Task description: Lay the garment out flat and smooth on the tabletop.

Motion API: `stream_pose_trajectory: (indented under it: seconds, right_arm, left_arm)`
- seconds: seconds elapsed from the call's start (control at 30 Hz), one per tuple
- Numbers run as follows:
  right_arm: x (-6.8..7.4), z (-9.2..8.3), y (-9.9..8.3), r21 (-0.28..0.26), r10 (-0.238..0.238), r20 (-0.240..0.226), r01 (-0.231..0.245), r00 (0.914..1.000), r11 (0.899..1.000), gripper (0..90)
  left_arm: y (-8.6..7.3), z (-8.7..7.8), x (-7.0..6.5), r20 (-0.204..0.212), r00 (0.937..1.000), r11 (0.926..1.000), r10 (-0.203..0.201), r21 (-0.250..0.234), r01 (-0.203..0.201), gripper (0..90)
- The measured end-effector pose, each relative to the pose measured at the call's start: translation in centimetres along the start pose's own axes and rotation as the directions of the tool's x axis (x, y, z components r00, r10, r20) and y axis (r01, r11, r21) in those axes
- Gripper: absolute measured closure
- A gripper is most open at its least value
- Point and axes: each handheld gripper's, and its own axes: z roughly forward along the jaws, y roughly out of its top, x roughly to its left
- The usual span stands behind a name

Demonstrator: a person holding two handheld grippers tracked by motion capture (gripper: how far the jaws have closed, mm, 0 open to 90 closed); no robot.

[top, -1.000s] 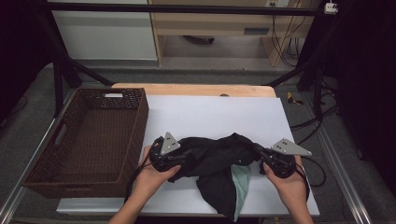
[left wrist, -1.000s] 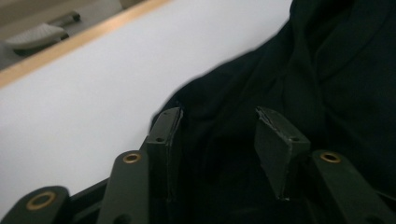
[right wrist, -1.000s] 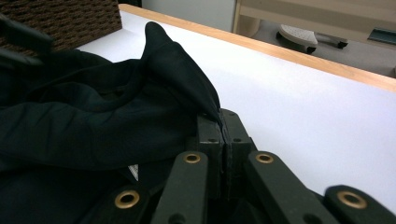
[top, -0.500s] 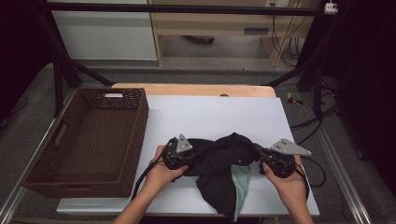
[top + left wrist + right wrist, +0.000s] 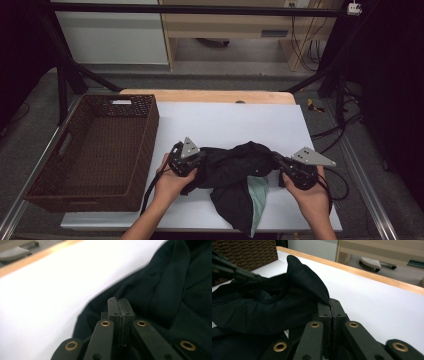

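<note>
Left gripper (image 5: 119,301): jaws have just been closing and now meet on a thin fold at the edge of the black garment (image 5: 230,172). Right gripper (image 5: 331,302): jaws pinched together on the garment's other edge. How much cloth sits between either pair is hard to tell. Garment lies bunched on the white table sheet (image 5: 225,122), pale green lining (image 5: 258,195) showing in the high view. Wicker basket (image 5: 95,150) stands left of it. A wooden table edge (image 5: 372,275) is clear in the right gripper view.
</note>
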Motion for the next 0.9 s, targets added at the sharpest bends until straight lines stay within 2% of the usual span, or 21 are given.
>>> stream_pose_trajectory:
  seconds: [0.17,0.3,0.4,0.7,0.9]
  right_arm:
    - [-0.1,0.0,0.2,-0.010,-0.001,0.010,0.002,1.0000,1.000,88.9]
    - [-0.3,-0.3,1.2,-0.028,-0.007,0.023,0.008,0.9997,1.000,89.0]
    - [-0.4,-0.4,2.4,-0.048,-0.011,0.032,0.012,0.9994,0.999,89.0]
    - [-0.6,-0.2,5.5,-0.084,-0.026,0.066,0.032,0.9975,0.996,89.1]
    - [-1.2,0.2,6.9,-0.107,-0.008,0.094,0.019,0.9955,0.994,89.1]
  left_arm:
    - [1.1,-2.1,0.5,-0.046,0.9983,0.9963,-0.035,-0.080,0.031,90.0]
    - [2.6,-3.7,0.8,-0.084,0.9950,0.9880,-0.053,-0.149,0.040,90.0]
    - [3.8,-4.4,1.0,-0.113,0.9915,0.9825,-0.064,-0.181,0.043,90.0]
    - [6.8,-4.7,2.6,-0.153,0.9839,0.9781,-0.091,-0.200,0.060,90.0]
    - [8.6,-3.9,3.2,-0.187,0.9798,0.9814,-0.071,-0.189,0.035,90.0]
